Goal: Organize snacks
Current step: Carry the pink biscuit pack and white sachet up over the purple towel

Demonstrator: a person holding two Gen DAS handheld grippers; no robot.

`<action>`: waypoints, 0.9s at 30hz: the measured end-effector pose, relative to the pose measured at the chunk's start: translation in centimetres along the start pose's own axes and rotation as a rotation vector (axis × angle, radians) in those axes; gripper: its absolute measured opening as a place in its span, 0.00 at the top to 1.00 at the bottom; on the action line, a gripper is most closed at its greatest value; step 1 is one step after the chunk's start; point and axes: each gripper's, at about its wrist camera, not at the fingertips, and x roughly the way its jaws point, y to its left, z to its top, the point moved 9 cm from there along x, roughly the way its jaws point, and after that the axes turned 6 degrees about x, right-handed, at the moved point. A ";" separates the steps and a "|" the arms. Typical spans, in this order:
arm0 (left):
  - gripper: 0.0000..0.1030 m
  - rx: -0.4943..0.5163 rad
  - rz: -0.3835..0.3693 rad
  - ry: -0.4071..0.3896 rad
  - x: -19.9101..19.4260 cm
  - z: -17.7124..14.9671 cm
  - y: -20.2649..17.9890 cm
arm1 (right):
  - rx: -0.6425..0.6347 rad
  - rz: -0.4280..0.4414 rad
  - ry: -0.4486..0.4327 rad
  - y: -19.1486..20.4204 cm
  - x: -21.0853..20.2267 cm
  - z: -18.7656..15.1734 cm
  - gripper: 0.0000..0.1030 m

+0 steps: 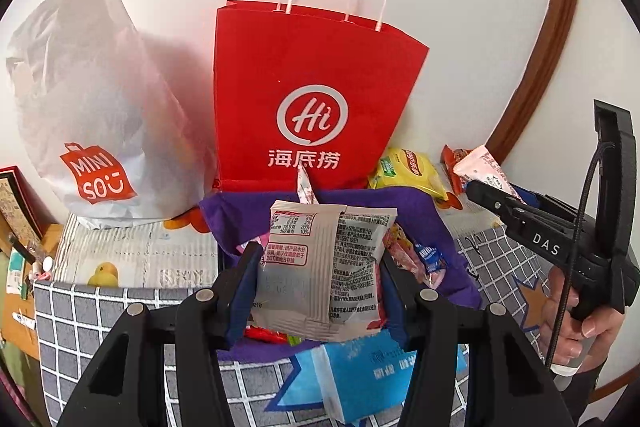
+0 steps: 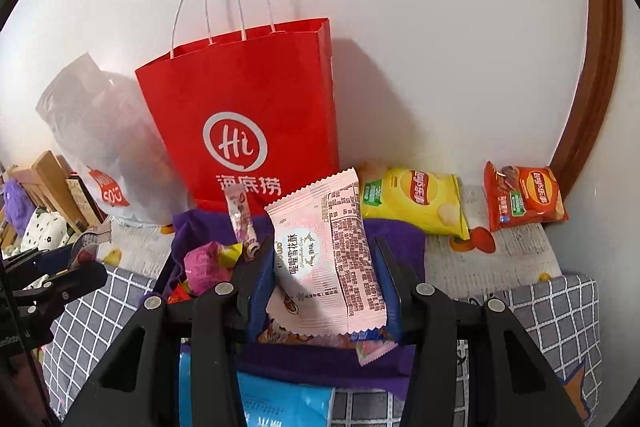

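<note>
Left gripper [image 1: 320, 267] fingers clamp grey packet [image 1: 324, 259]; red bag [image 1: 312, 87] against wall behind.

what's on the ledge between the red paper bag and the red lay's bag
A yellow Lay's chip bag lies between the red paper bag and red Lay's bag, clearest in the right wrist view.

A tall red paper bag [image 2: 244, 115] is standing behind the purple cloth bin [image 2: 396, 231], two crisp packets [image 2: 416, 201] lying to its right.

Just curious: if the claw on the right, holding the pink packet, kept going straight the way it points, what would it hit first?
Probably the purple bag of snacks just ahead, then the red paper bag behind it; depth is hard to judge.
</note>
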 end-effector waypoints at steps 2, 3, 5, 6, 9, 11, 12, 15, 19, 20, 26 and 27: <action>0.49 -0.003 0.000 0.001 0.2 0.3 0.3 | -0.001 -0.002 0.000 -0.1 0.3 0.4 0.55; 0.49 -0.005 0.002 0.000 0.4 0.4 0.5 | -0.001 -0.005 0.001 -0.2 0.5 0.5 0.55; 0.49 -0.010 0.001 -0.001 0.7 0.8 0.8 | -0.003 -0.008 0.002 -0.5 0.8 0.7 0.55; 0.49 -0.014 0.000 -0.002 0.9 1.0 0.9 | -0.005 -0.009 0.004 -0.6 1.0 0.7 0.55; 0.49 -0.024 -0.003 0.002 1.6 1.3 1.2 | -0.006 -0.016 0.016 -1.1 1.7 0.5 0.55; 0.49 -0.030 -0.008 0.010 2.3 1.4 1.2 | -0.003 -0.019 0.028 -1.6 2.3 0.2 0.55; 0.49 -0.031 -0.010 0.015 2.7 1.5 1.2 | -0.001 -0.019 0.033 -1.8 2.6 0.0 0.55; 0.49 -0.036 -0.018 0.028 3.7 1.4 1.1 | 0.007 -0.015 0.056 -2.4 3.6 -0.6 0.55; 0.49 -0.045 -0.037 0.047 5.2 1.5 0.8 | 0.012 -0.031 0.082 -3.2 4.9 -0.9 0.55; 0.49 -0.046 -0.043 0.054 5.6 1.6 0.6 | 0.013 -0.022 0.088 -3.3 5.1 -1.0 0.55; 0.49 -0.044 -0.068 0.062 7.0 2.6 -0.2 | 0.029 -0.038 0.119 -4.4 6.5 -1.7 0.55; 0.49 -0.045 -0.073 0.063 7.5 2.8 -0.4 | 0.031 -0.037 0.126 -4.5 6.7 -1.9 0.55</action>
